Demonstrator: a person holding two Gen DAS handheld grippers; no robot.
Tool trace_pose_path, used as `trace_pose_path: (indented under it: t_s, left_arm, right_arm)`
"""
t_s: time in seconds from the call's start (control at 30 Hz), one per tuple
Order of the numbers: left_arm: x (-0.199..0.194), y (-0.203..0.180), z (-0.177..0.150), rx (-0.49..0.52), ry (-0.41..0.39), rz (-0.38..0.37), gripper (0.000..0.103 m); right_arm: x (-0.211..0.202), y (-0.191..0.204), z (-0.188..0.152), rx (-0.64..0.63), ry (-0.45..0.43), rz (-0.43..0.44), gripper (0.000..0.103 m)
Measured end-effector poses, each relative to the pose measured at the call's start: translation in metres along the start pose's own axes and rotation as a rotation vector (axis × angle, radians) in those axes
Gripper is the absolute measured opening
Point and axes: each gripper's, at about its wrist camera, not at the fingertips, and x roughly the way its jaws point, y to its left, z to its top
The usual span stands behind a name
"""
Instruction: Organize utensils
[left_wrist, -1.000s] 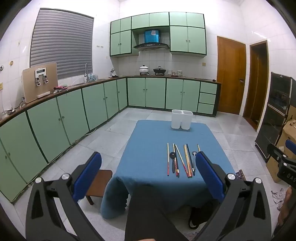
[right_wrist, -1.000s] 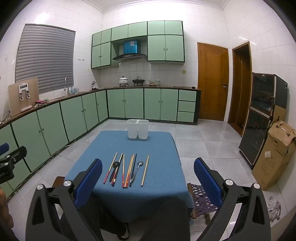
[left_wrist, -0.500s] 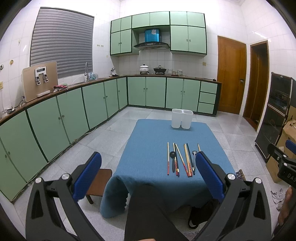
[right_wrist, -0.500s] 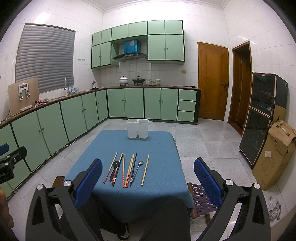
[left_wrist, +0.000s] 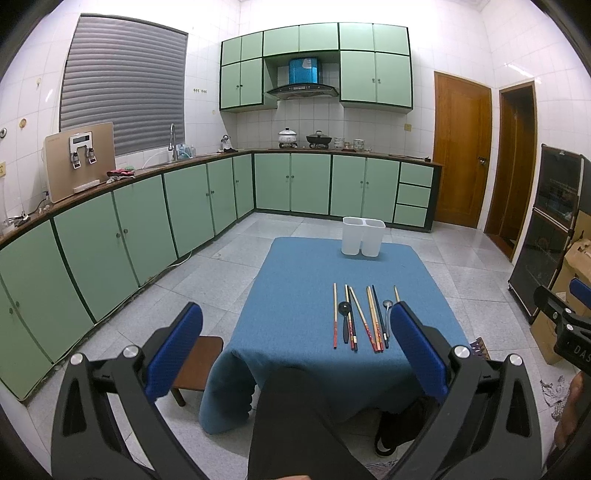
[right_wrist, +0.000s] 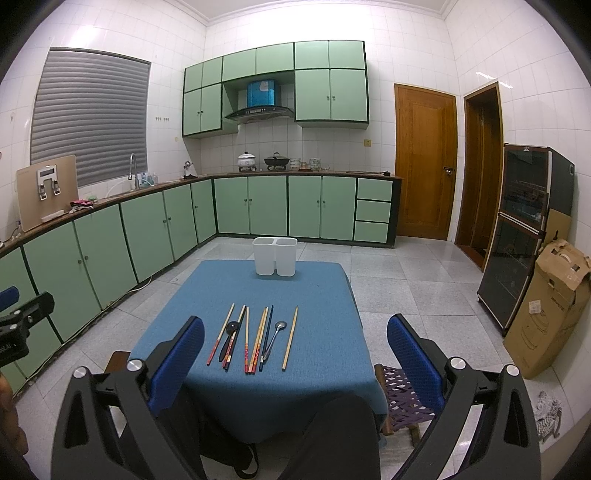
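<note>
Several chopsticks (right_wrist: 258, 338) lie in a row on the blue-clothed table (right_wrist: 314, 288), with a black spoon (right_wrist: 229, 334) and a metal spoon (right_wrist: 275, 338) among them. The row also shows in the left wrist view (left_wrist: 364, 317). A white two-compartment holder (right_wrist: 275, 256) stands at the table's far edge; it also shows in the left wrist view (left_wrist: 362, 242). My left gripper (left_wrist: 295, 328) and my right gripper (right_wrist: 295, 336) are both open and empty, held back from the table's near edge.
Green cabinets (left_wrist: 122, 240) line the left and back walls. A brown stool (left_wrist: 195, 365) stands left of the table, a woven stool (right_wrist: 402, 398) to its right. A dark cabinet (right_wrist: 524, 229) and a cardboard box (right_wrist: 550, 314) stand at the right wall.
</note>
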Motion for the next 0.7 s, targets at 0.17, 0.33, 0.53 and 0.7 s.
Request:
trace_pose_path:
  t_s: [0.17, 0.33, 0.53, 0.7]
  left_arm:
    - [0.0, 0.0003, -0.0001, -0.002, 0.0, -0.003, 0.098]
    - [0.0013, 0.0003, -0.001, -0.002, 0.0, -0.002, 0.098]
    - [0.0013, 0.0003, -0.0011, -0.002, 0.0, -0.001, 0.098]
    - [0.0013, 0.0004, -0.0009, -0.003, 0.001, -0.001, 0.098]
  right_arm:
    - [-0.0002, 0.0035, -0.0007, 0.0, 0.0, 0.001, 0.097]
    - [0.0, 0.0035, -0.0012, -0.002, 0.001, 0.0, 0.097]
    - [-0.0004, 0.0042, -0.0013, -0.001, 0.003, 0.001, 0.097]
    - [-0.0009, 0.0046, -0.0019, -0.001, 0.002, 0.002, 0.097]
